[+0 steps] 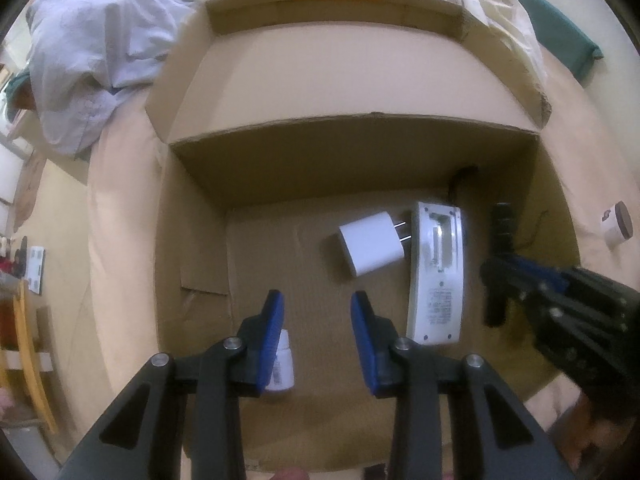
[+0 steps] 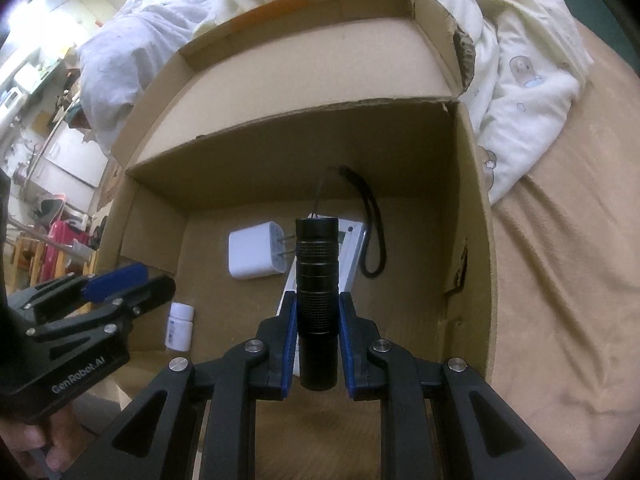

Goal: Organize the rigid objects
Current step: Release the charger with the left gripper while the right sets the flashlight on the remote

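A beige-sheeted bed [image 2: 560, 280] carried the cardboard box [image 2: 476, 240] beneath the grippers. Rumpled white bedding [image 2: 520, 92] lay beyond it.

Centre frame, a black ribbed flashlight [image 2: 317, 292] sits between blue pads [image 2: 289, 340]. The cardboard box [image 2: 476, 240] is brown, the charger [image 1: 372, 249] and bottle [image 2: 181, 326] white. Upper right, the cream blanket [image 2: 528, 80] carries small cartoon figures.
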{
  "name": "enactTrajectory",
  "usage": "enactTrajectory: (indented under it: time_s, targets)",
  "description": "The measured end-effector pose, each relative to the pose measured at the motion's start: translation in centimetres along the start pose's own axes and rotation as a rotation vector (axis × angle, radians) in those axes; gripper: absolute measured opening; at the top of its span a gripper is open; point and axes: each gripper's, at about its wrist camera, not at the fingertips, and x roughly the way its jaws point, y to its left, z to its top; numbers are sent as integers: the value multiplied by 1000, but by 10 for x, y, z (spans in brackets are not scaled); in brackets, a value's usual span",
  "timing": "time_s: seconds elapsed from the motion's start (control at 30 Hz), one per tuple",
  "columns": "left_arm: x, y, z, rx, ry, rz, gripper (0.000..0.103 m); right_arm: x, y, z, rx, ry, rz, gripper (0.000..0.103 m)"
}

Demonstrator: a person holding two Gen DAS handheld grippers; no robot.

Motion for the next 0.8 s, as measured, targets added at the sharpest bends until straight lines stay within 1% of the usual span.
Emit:
enactTrajectory:
  time_s: [0.07,0.1,0.13,0.17,0.2,0.23,0.27,0.33,0.4,0.43,0.5,0.57,0.63,0.8]
  targets:
    - [0,3,0,-10,-1,0,34,-5,1,2,8,-24,20,26]
    - [0,4,-1,-15,0,-3,39,-10,1,3,9,-43,34,39]
    - [0,5,-1,-22,2,-10,43,-16,1,4,6,-67,39,65]
    - [-1,7,-1,-29,3,-20,54,-22,3,5,0,-99,49,77]
    - [-2,8,-2,-36,1,-28,61,-27,4,6,-2,-127,49,94]
    - [-4,9,-3,-44,-4,-35,62,-32,5,7,-1,-155,51,97]
    - [-6,10,-3,-48,-11,-39,62,-35,5,7,1,-171,62,97]
    - [-9,10,-3,-51,-25,-46,70,-35,4,9,11,-159,84,99]
    - [-13,9,-4,-54,-42,-63,83,-32,1,9,28,-140,75,103]
    - [-15,9,-5,-56,-51,-75,86,-32,0,9,33,-144,71,103]
    - [-19,7,-5,-59,-62,-63,99,-32,-1,10,37,-154,71,103]
    - [-22,9,-4,-73,-80,-65,102,-35,-1,10,44,-166,83,103]
    - [-24,12,-4,-85,-81,-73,102,-39,-2,9,49,-187,84,103]
    - [-28,16,-4,-95,-103,-62,102,-42,-1,9,43,-209,75,103]
